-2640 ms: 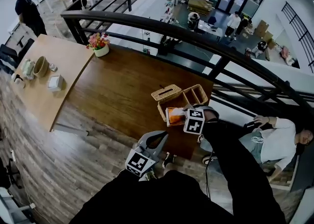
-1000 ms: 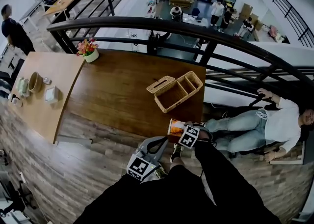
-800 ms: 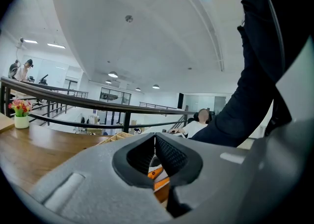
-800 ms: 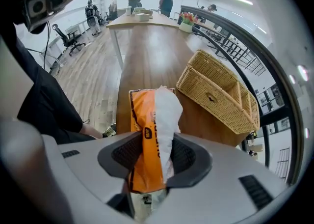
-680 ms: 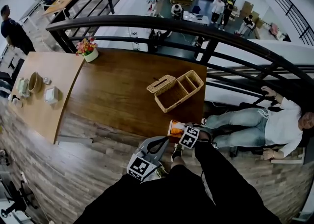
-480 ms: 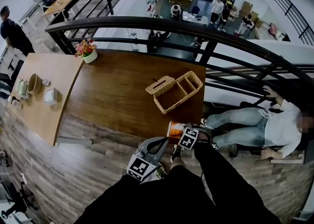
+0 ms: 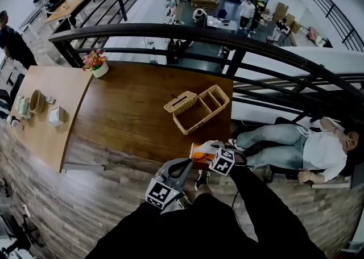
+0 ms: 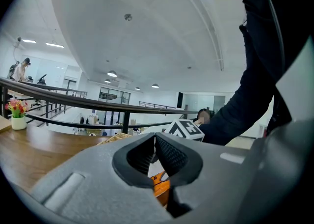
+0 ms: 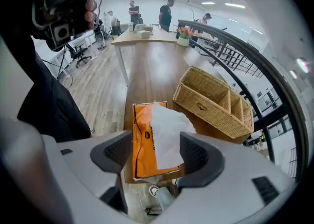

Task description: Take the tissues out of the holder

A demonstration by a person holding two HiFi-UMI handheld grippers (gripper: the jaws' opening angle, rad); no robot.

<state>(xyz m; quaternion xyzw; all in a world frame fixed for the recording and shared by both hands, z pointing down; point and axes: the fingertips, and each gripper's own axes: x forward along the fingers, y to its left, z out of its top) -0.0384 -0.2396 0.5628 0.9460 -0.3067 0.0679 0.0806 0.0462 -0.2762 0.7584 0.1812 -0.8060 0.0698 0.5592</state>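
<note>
The right gripper view is giving us the close look: the right tongs [image 9: 157, 152] are opening, and an orange tissue pack [image 9: 143, 149] is lying between the two pads, which are not pinching it. The pack is resting flat at the near edge of the table [image 9: 152, 70], out of the wicker holder [image 9: 211, 102], which is standing just beyond it. A white tissue [image 9: 167, 129] is poking up from the pack's slot.

The head view is adding the layout. The holder is sitting near the table's right end, with a woven lid [image 7: 180, 102] just beside its far-left corner. A flower pot [image 7: 98, 65] is sitting well apart at the far left corner, under the dark railing [image 7: 227, 39].

The left gripper view is showing the left tongs [image 8: 155, 138] clenched, ribbed black pads meeting at the tips with nothing in them. The right tongs' marker cube [image 8: 185, 128] is peeking over their top.

For pose, the right tongs are reaching forward and down over the table edge. The left tongs are hanging back below that edge, close to the person's body and pointing roughly level towards the table.

As for materials, the holder is woven in pale cane and divided into compartments, the table is dark varnished wood, and the pack is a glossy orange wrapper.
</note>
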